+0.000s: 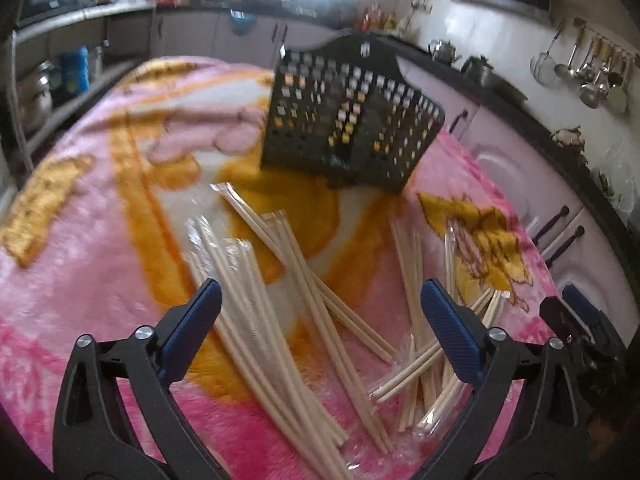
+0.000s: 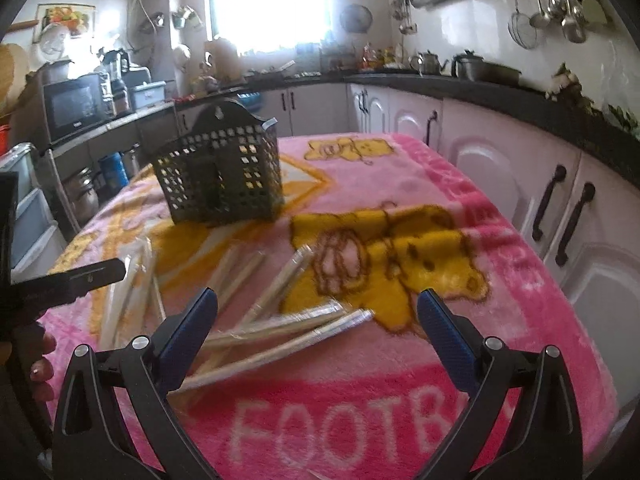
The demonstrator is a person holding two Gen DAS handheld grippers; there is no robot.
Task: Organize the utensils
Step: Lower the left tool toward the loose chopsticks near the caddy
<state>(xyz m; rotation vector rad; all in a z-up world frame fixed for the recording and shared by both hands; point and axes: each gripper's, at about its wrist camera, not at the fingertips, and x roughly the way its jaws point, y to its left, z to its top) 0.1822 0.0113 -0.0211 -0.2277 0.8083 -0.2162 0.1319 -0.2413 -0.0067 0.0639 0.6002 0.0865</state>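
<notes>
Several pairs of wooden chopsticks in clear plastic sleeves lie scattered and crossed on a pink and yellow blanket. My left gripper hangs open just above this pile, with nothing between its blue pads. Beyond the pile stands a black perforated utensil basket, upright on the blanket. In the right wrist view the basket stands at the far left of the table and the wrapped chopsticks lie in front of it. My right gripper is open over their near ends, holding nothing.
The right gripper shows at the right edge of the left wrist view. A person's fingers are at the left edge. White cabinets run close along the table's right side. A microwave stands on the counter at the left.
</notes>
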